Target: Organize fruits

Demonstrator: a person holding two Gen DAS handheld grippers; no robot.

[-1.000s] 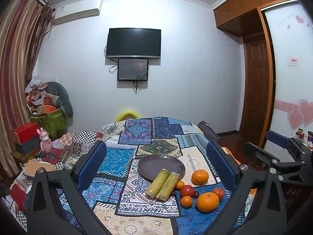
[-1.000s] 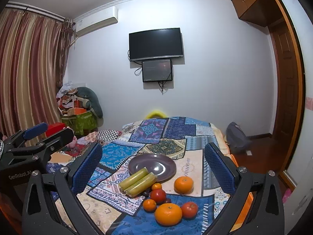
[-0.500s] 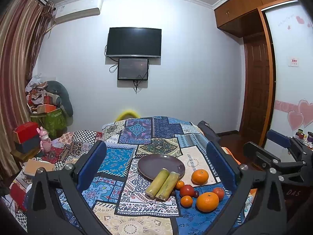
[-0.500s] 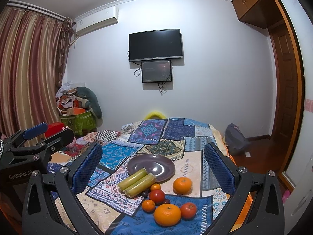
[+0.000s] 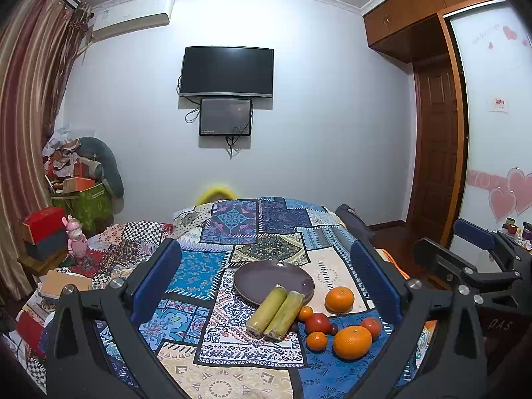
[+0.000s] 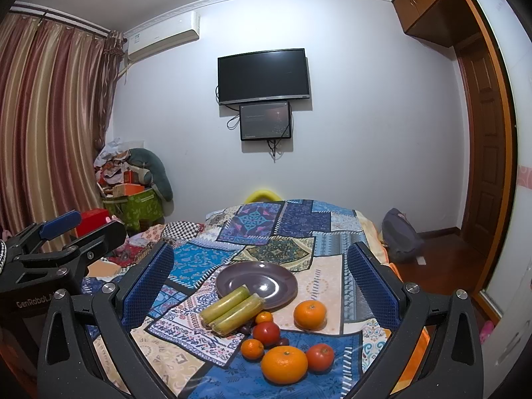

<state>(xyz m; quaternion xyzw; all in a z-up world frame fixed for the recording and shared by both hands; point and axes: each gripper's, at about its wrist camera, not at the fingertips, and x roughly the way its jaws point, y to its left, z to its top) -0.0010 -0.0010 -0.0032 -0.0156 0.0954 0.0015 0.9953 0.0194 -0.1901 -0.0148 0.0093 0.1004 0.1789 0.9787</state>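
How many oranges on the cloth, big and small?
4. Big one nearest the camera, big one right of the plate, small one left of the near big one, small one by the green stalks. More could be hidden.

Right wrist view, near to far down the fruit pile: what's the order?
Large orange → small tangerine → red tomato → purple plate → yellow object past the patchwork cloth.

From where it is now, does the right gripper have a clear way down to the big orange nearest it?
Probably yes. The right gripper is open and empty, and the big round orange lies uncovered on the patchwork cloth, though a red tomato touches its side.
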